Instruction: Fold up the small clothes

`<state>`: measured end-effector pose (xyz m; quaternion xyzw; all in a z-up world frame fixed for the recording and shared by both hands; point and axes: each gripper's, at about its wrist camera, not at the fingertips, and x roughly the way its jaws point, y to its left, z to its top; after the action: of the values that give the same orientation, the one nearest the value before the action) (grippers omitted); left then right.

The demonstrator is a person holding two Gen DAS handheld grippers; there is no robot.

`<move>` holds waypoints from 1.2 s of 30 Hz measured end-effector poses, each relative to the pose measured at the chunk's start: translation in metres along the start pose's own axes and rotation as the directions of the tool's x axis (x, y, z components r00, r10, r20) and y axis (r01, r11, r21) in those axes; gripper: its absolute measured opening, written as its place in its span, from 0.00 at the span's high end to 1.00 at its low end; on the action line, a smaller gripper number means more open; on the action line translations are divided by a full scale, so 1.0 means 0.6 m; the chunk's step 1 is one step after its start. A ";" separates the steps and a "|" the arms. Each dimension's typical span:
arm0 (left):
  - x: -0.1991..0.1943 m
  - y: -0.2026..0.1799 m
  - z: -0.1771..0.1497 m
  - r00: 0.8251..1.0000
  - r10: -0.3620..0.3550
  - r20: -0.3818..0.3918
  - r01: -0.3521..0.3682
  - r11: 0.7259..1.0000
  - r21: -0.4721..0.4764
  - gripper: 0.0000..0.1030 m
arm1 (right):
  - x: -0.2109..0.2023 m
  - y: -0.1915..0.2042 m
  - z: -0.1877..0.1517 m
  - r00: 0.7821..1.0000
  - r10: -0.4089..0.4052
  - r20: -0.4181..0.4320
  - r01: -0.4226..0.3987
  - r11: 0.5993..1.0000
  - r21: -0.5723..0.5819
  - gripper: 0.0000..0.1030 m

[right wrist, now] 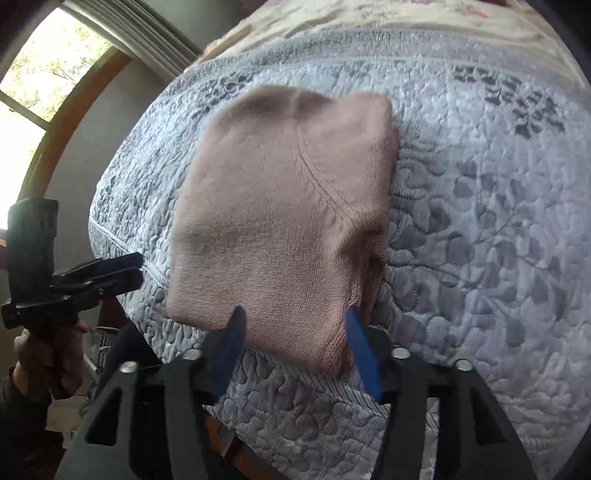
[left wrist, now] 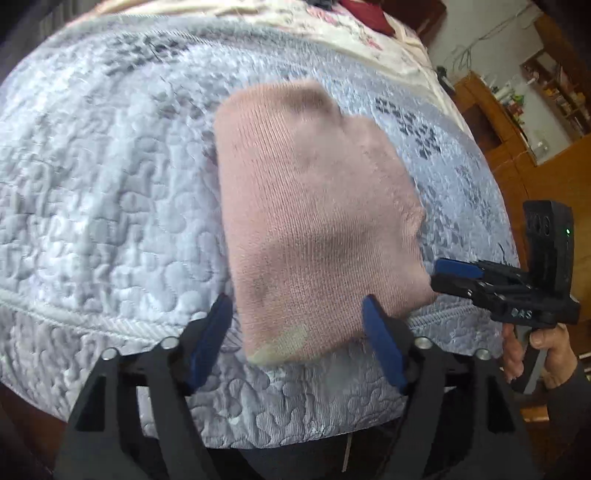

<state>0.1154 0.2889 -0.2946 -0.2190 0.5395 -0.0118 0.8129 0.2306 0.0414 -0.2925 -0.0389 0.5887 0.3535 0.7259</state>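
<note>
Blue-padded and spread wide, my left claw [left wrist: 299, 343] is hovering at the near edge of the pink knitted garment [left wrist: 314, 221], one pad off each side of the hem and neither one pinching it. I am keeping it open there, I judge, so it can either straddle the edge for a further fold or simply back away. My right claw [right wrist: 293, 350] is likewise gaping at its own near corner of the same knit, gripping nothing; seen from the left wrist its blue pads sit just beside the cloth's right edge. The garment is lying as a compact, roughly square bundle, apparently already doubled over, on the pale blue quilted bedspread [left wrist: 92, 184] close to the bed's front edge, where both claws reach it easily. A cream floral blanket [left wrist: 266, 33] is lying farther back. No container is showing in either view.
</note>
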 end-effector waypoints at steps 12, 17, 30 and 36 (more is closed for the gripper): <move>-0.358 -0.131 -0.150 0.922 0.305 0.237 -0.326 0.944 0.051 0.03 | -0.318 0.199 -0.151 0.874 -0.410 0.261 0.416 0.909 0.037 0.04; -0.447 -0.163 -0.196 0.914 0.306 0.267 -0.327 0.944 0.040 0.03 | -0.417 0.256 -0.198 0.870 -0.363 0.333 0.345 0.932 0.116 0.04; -0.516 -0.216 -0.259 0.914 0.283 0.290 -0.314 0.947 0.064 0.03 | -0.492 0.348 -0.250 0.810 -0.452 0.373 0.459 0.885 0.075 0.04; -0.523 -0.208 -0.257 0.912 0.284 0.296 -0.308 0.951 0.036 0.03 | -0.487 0.346 -0.255 0.818 -0.450 0.359 0.452 0.888 0.083 0.04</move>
<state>-0.1248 0.2031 -0.0244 -0.1008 0.4417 0.1215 0.8832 -0.0286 -0.0123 -0.0067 -0.1122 0.4150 0.1745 0.8859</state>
